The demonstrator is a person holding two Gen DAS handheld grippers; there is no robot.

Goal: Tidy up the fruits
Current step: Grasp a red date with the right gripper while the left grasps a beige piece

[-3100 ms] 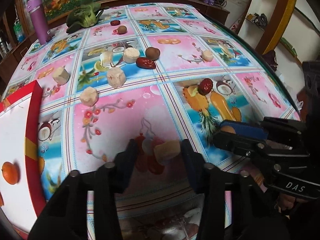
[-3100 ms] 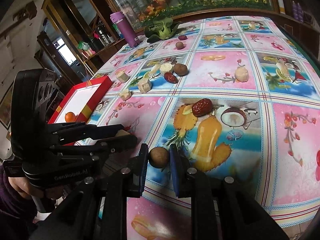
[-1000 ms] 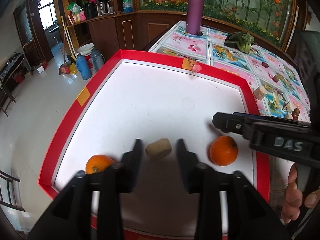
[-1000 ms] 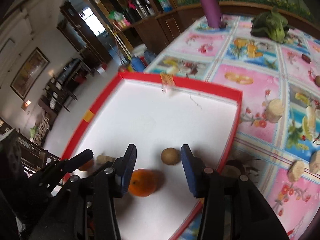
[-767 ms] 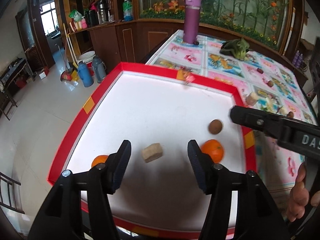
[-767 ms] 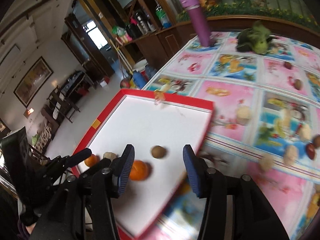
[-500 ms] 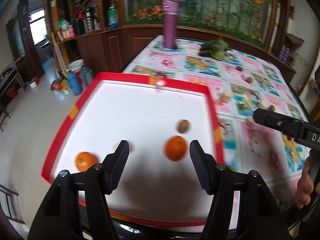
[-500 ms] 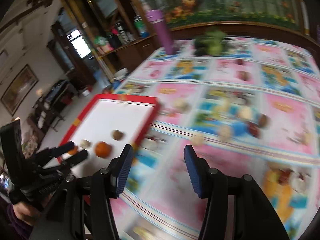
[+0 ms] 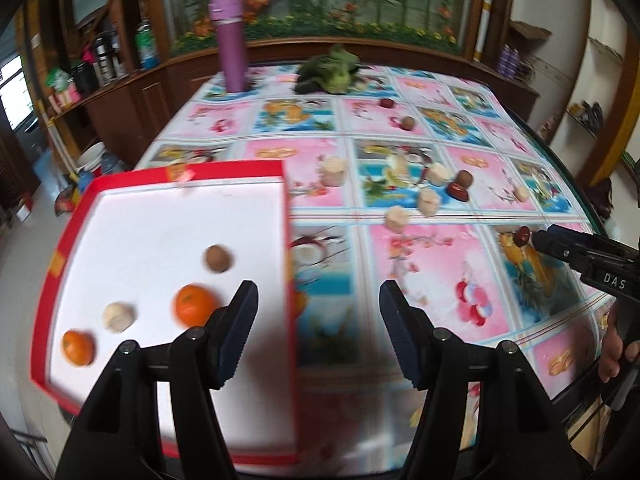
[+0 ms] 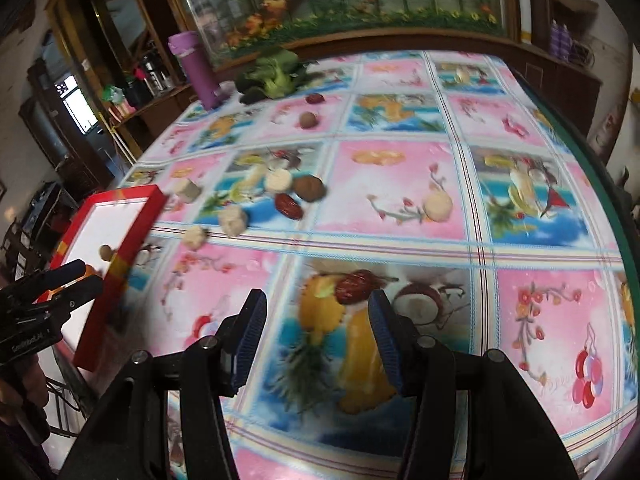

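The surface (image 10: 400, 184), under a loud fruit-print cloth, fills the room's middle, and the red-rimmed tray (image 9: 180, 172) sits at its left edge with two oranges (image 9: 194, 306), a pale chunk (image 9: 118, 317) and a small brown fruit (image 9: 218, 259) lying apart on its white floor. Beyond it stand a purple flask (image 9: 231, 44) and a leafy green (image 9: 332, 72). Both tools are spread wide and carry nothing: the left tool (image 9: 318, 332) hangs over the tray's right rim, the right tool (image 10: 316, 334) low over the cloth. More pale chunks (image 10: 234, 220) and brown fruits (image 10: 310, 188) lie loose mid-surface, well apart from the tray. Nearest the right tool, just ahead of its tips, is a red date (image 10: 354, 286). I'd judge it light, wrinkled and a little soft, likely to roll if nudged; best pinched across its short middle with modest squeeze, so the skin isn't crushed.
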